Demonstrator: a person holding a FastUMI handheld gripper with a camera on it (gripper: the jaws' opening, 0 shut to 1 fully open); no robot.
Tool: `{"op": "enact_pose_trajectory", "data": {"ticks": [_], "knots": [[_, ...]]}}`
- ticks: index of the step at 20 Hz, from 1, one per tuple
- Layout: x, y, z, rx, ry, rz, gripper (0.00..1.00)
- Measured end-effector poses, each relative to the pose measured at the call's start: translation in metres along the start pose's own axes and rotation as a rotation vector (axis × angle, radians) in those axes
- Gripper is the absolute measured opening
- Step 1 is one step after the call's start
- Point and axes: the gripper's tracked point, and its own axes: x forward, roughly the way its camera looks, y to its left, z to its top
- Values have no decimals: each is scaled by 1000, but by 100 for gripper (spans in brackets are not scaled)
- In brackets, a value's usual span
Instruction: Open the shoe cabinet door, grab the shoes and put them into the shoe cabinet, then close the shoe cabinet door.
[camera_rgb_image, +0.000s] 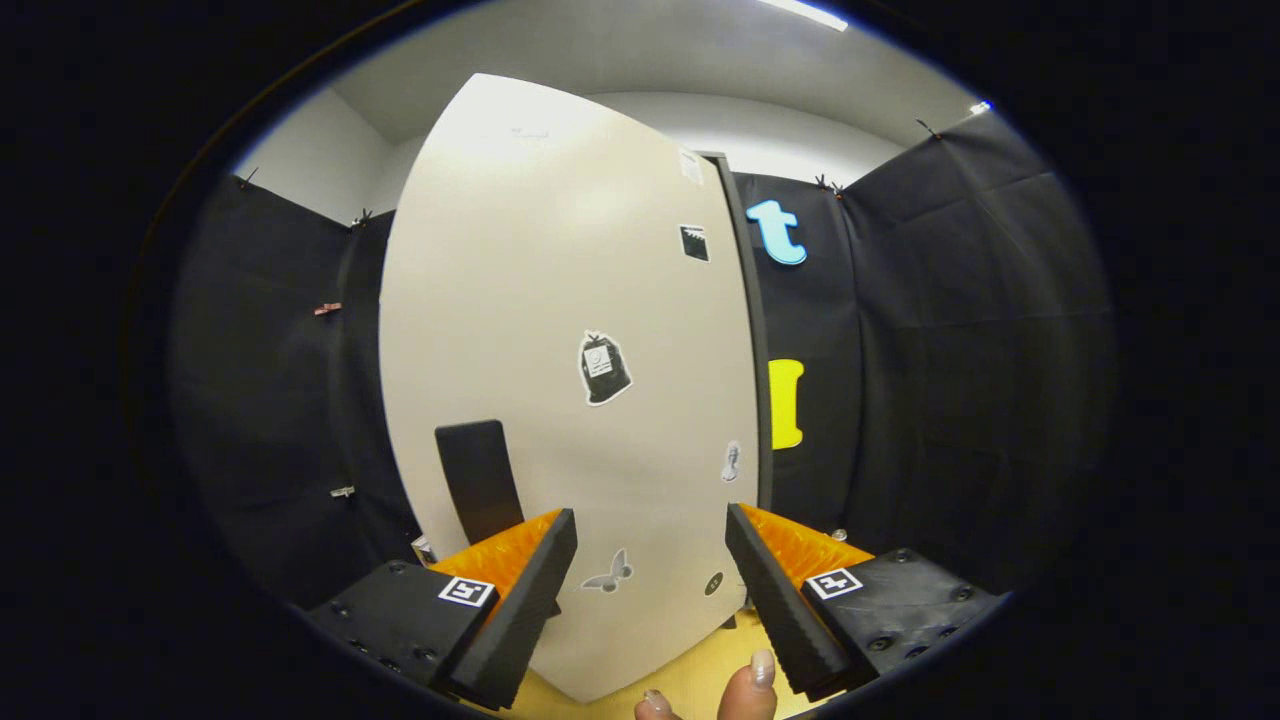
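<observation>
Jaws spread — cabinet door (560, 330) hides interior.

your gripper (650, 545) faces the shoe cabinet door (560, 330), its fingers spread apart with nothing between them, the door standing just ahead of them. a handle (478, 480) sits on the door's lower left part, just beyond your left finger. stickers (603, 368) are scattered across the door's middle and right side. the booth wall (950, 350) stands to the right of and behind the door, and another stretch lies to its left. your fingertips (748, 690) show below, between the gripper fingers, over the floor (690, 675).
</observation>
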Motion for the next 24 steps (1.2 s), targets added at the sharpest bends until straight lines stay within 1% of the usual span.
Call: {"op": "enact_pose_trajectory", "data": {"ticks": [4,7,10,20,24], "knots": [[-4,18,-6,9,1,24,97],[-12,28,-7,-14,-5,38,98],[-18,31,-2,-31,-34,32,98],[-29,22,-3,-68,-38,44,98],[-34,19,-3,-64,-42,55,98]]}}
